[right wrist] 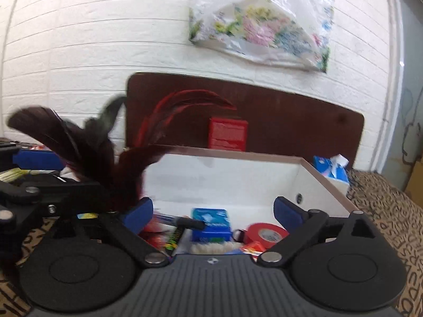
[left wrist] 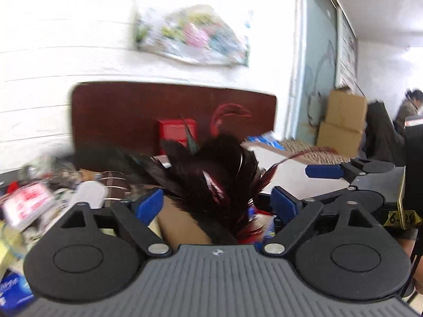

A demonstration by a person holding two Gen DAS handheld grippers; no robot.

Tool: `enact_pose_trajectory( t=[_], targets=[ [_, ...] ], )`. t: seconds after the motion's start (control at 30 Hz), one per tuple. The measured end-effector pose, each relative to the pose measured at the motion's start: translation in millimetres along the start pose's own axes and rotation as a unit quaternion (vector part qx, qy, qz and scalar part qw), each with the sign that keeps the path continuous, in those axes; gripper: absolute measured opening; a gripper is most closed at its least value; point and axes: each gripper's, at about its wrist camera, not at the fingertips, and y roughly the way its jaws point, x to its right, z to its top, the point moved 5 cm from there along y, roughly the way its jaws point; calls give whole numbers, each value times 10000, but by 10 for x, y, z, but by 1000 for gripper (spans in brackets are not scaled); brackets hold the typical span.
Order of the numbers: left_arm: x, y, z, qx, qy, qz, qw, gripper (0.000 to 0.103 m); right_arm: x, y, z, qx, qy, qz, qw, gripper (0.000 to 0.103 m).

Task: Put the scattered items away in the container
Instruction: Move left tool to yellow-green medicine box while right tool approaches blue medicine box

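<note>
A dark red-black feather duster (left wrist: 211, 177) stands between the wide-apart fingers of my left gripper (left wrist: 216, 202); the blue pads do not press on it, so that gripper is open. In the right wrist view the same feather duster (right wrist: 105, 158) leans at the left edge of the white container (right wrist: 317, 174). My right gripper (right wrist: 213, 212) hangs open over the container with nothing between its fingers. Inside lie a blue tissue pack (right wrist: 210, 224), a red tape roll (right wrist: 267, 233) and a black marker (right wrist: 189, 223). The duster's handle is hidden.
A red box (right wrist: 228, 133) stands against the brown headboard (right wrist: 290, 121) behind the container. A leopard-print cover (right wrist: 383, 211) lies to the right. Mixed clutter (left wrist: 31, 203) is piled at the left, cardboard boxes (left wrist: 343, 121) and a person (left wrist: 412, 108) at the far right.
</note>
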Motion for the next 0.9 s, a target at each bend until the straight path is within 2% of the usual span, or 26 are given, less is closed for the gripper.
enact_pose_trajectory(
  t=[0.27, 0.47, 0.57, 0.67, 0.8, 0.9],
  targets=[
    [-627, -549, -160, 108, -463, 806, 9956, 99, -898, -13, 71, 196, -468, 815, 9954, 100],
    [-1174, -873, -383, 81, -681, 1705, 9830, 100, -1568, 27, 7, 125, -863, 1337, 9872, 101],
    [-1460, -838, -456, -55, -724, 2036, 9763, 100, -1803, 81, -54, -12, -1047, 1485, 9834, 101],
    [-1658, -659, -480, -273, -530, 2266, 9722, 100, -1935, 103, -91, -107, -1127, 1578, 9810, 101],
    [-1777, -403, -566, -560, -136, 2462, 9675, 101, -1956, 99, -117, -158, -1121, 1591, 9807, 101],
    [-1823, -276, -658, -735, -37, 2495, 9656, 101, -1939, 133, -148, -247, -1104, 1554, 9814, 101]
  ],
)
